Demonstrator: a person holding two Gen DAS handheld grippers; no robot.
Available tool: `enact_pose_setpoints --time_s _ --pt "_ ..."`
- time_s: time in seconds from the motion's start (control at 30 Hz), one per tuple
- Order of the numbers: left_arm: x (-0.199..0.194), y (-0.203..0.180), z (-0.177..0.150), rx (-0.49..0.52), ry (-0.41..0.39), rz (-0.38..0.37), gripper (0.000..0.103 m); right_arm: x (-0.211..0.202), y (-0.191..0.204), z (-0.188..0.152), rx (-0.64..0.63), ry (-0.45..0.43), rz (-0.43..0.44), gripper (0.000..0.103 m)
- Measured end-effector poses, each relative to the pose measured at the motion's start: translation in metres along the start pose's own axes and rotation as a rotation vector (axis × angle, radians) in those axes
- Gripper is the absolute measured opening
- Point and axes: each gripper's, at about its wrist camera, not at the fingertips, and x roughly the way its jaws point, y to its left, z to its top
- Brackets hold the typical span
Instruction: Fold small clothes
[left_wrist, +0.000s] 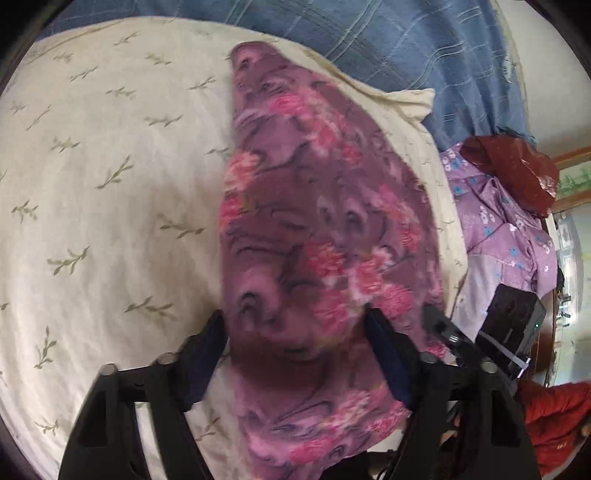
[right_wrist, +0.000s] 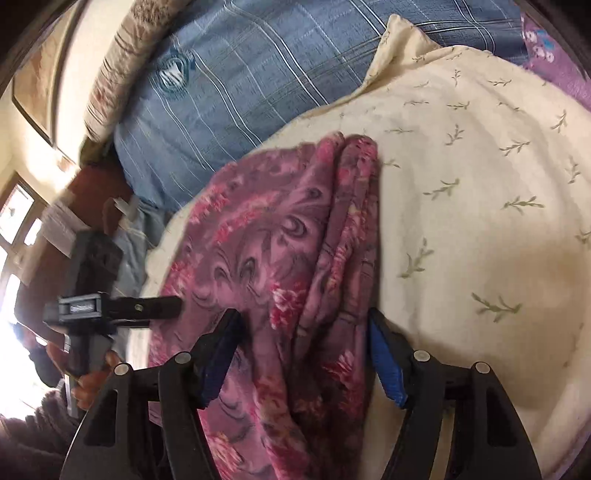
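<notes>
Left wrist view showed the left gripper (left_wrist: 295, 332) wide open over blurry purple flowered cloth (left_wrist: 314, 229); the right gripper (right_wrist: 304, 332) gaped open, holding nothing, on a cream sheet (right_wrist: 480, 221).

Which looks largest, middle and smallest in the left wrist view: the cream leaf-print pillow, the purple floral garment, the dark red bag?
1. cream leaf-print pillow
2. purple floral garment, though it lies close to the camera, which enlarges it
3. dark red bag, farther away, so its true size is unsure
</notes>
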Motion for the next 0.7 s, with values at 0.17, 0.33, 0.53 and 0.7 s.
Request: enact_pose_setpoints --time_s 0.17,0.33,0.53,0.7 --pt "-0.019 -0.012 -0.012 0.055 -0.090 0.016 0.025 0.001 0.040 -0.003 -0.128 -0.013 -0.049 0.030" --pt "-0.061 0.001 -0.014 0.006 -0.193 -0.008 0.024 -0.002 0.083 0.011 -0.203 -0.026 -0.032 0.029" --pt "-0.128 0.045 -0.008 -0.038 -0.315 0.031 0.029 0.023 0.147 0.038 -0.283 -0.070 0.046 0.029" --pt "-0.094 0.098 -0.005 -0.066 -0.190 0.331 0.039 0.098 0.154 0.035 -0.287 0.035 -0.144 0.037"
